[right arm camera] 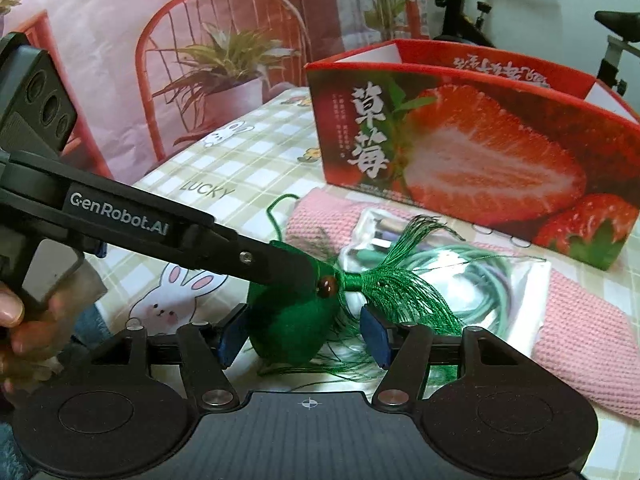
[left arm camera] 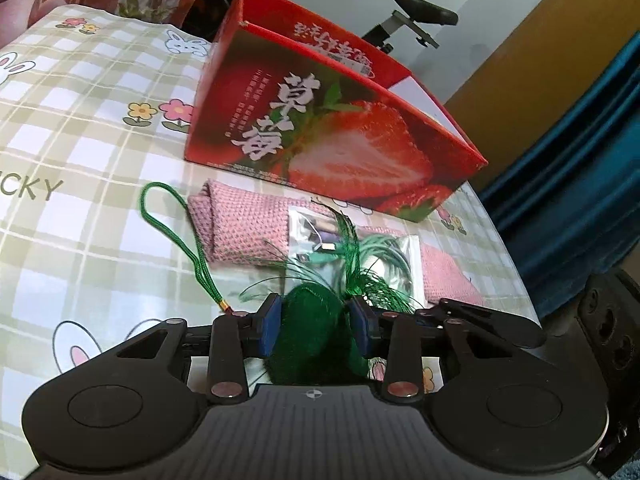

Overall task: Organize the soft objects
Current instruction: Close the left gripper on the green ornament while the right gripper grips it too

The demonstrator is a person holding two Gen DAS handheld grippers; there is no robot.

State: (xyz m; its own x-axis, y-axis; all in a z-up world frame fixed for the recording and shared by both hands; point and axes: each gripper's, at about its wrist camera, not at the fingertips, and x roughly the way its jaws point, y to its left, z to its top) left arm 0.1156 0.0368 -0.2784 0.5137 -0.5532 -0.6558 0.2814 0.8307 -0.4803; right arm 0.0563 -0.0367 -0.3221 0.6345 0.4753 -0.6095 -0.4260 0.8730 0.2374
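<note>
Left gripper (left arm camera: pixel 316 328), angled down over the table (left arm camera: pixel 100 152), pinches the green plush ornament (left arm camera: pixel 312 336); right gripper (right arm camera: pixel 302 330) sits spread around it.

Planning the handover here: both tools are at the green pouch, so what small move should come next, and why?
Probably lift the green pouch with the left tool, whose pads already press its sides. The right tool stands open around it without pinching, so it should back off. The strawberry box behind is open-topped.

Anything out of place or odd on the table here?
Mildly: a clear plastic packet of cords lies on the pink knitted cloth, and the green sachet's tassel splays across the packet. The strawberry box stands upright, undamaged.
</note>
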